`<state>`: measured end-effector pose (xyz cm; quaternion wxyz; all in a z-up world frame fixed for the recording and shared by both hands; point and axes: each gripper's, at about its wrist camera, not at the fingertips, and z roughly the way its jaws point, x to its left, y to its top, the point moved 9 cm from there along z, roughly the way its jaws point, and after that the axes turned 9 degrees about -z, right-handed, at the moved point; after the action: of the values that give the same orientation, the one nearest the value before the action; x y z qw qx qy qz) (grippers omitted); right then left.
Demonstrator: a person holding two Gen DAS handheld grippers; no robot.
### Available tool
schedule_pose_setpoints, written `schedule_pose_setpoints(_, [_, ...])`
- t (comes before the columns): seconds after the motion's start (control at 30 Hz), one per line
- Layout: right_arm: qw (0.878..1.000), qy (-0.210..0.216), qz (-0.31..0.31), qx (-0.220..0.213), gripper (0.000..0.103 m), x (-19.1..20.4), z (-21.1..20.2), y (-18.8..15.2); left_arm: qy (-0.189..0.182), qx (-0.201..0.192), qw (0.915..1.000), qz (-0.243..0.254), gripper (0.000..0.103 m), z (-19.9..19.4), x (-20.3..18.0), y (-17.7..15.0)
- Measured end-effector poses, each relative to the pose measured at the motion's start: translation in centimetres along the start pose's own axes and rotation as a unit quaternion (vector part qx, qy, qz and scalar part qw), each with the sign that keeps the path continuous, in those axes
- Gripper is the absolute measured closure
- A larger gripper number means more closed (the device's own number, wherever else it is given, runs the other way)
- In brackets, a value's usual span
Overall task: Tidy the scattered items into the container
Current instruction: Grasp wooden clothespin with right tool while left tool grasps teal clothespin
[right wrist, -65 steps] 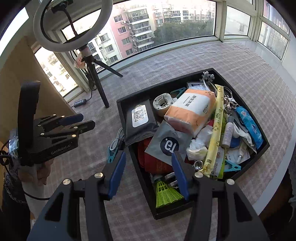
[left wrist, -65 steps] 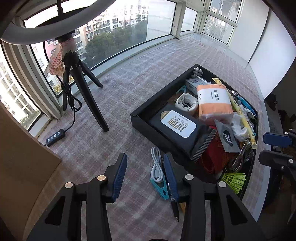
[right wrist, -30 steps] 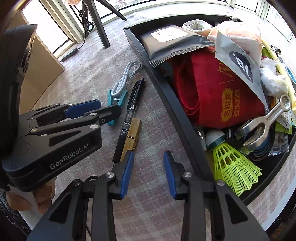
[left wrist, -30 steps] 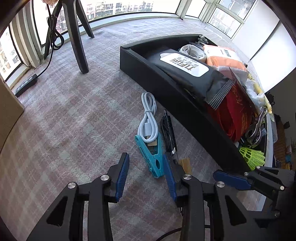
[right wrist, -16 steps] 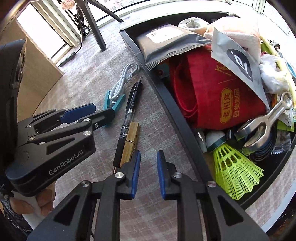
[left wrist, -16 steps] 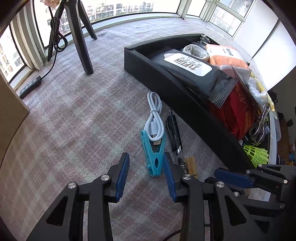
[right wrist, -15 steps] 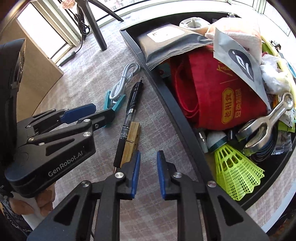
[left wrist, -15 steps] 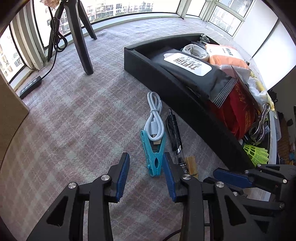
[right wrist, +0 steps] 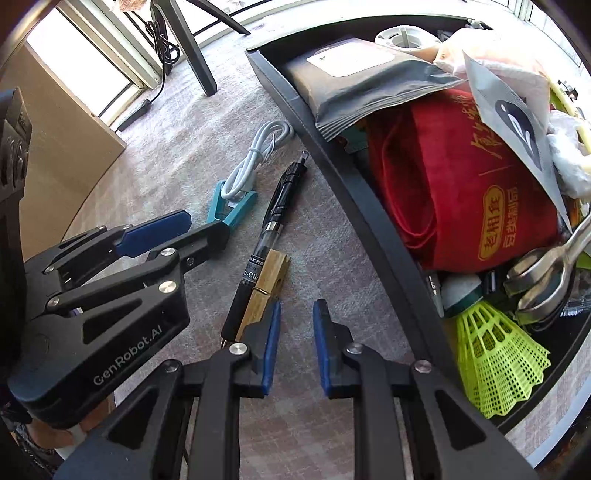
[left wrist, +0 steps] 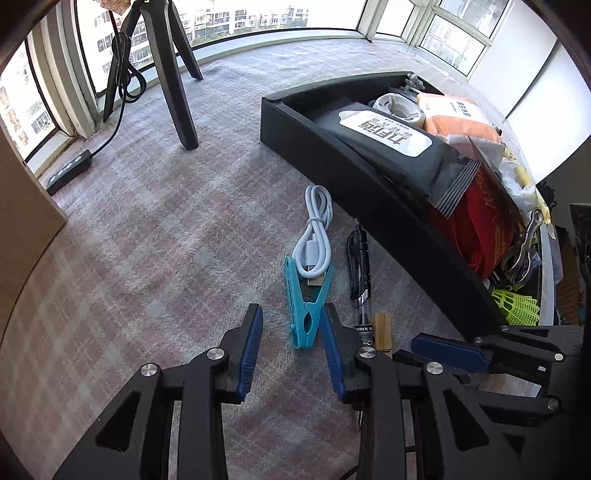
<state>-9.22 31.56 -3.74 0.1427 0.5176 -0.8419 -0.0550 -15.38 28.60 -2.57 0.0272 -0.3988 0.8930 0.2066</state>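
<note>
Left wrist view, left hand-held gripper (left wrist: 291,347) angled steeply down, jaws closing around teal clip (left wrist: 306,302), right hand-held gripper (right wrist: 295,341) released.

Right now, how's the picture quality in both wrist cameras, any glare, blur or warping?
Left wrist view: sharp, windows blown out white, fisheye bends the black tray wall, corners vignetted. Right wrist view: sharp too, sunlight washes out the wipes pack label, pen text still partly readable, window at upper left overexposed, tray rim curved by the lens.
</note>
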Motion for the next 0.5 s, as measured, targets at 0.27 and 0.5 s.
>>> schedule_pose_setpoints(0.27, [1.0,-0.021,-0.017,0.01,0.089,0.2,0.3,0.5,0.008,0.0,1.0,0.003,0.08,-0.4,1.7,0.0])
schedule_pose_setpoints(0.5, [1.0,0.019,0.018,0.016,0.089,0.0,0.1,0.4,0.01,0.002,0.9999,-0.001,0.082,-0.5,2.6,-0.3])
